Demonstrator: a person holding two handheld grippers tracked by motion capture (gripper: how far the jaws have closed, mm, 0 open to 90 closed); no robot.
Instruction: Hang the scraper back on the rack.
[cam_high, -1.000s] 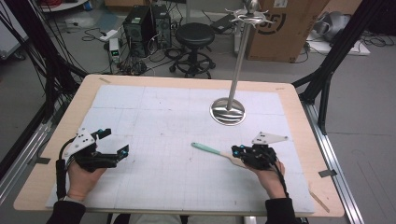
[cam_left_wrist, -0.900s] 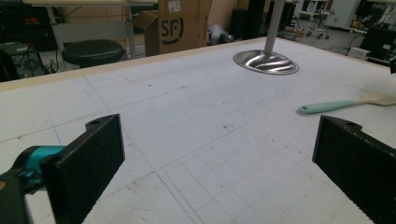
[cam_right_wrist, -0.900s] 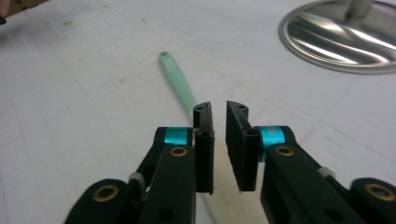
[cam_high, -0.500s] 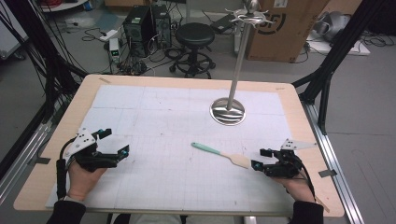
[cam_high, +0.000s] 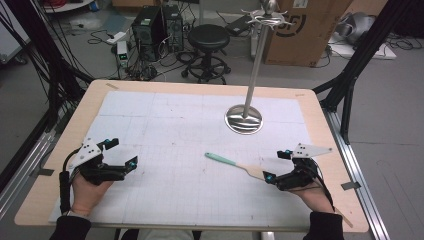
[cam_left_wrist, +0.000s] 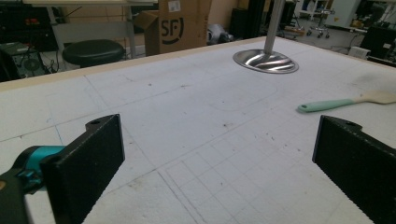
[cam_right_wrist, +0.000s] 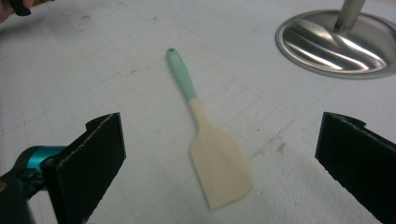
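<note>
The spatula (cam_high: 237, 165) lies flat on the white mat (cam_high: 175, 130), free of both grippers, its mint handle pointing toward the middle of the table and its cream blade toward the right gripper (cam_high: 278, 166). That gripper's jaws have just been opening, and they now stand wide apart with nothing pressed between them; in the right gripper view the blade (cam_right_wrist: 222, 170) sits on the mat in the gap ahead of the jaws, touched by neither. So the spatula reads as set down and let go (whether this spot is its final place the pictures cannot say). The steel stand (cam_high: 244, 118) rises just beyond it, its round base near the handle end but apart from it, and nothing of the spatula hangs on or leans against it. If the stand is where the spatula belongs, that part is not yet done.

The right hand (cam_high: 315, 192) rests low at the table's near right edge, its gripper held roughly level and aimed left toward the blade. The left hand (cam_high: 85, 187) sits well apart at the near left, its gripper (cam_high: 122, 152) angled in toward the middle, low over the mat. Its jaws are also wide apart and hold nothing; the left gripper view looks across bare mat toward the spatula (cam_left_wrist: 343, 102) and stand base (cam_left_wrist: 265, 60).
</note>
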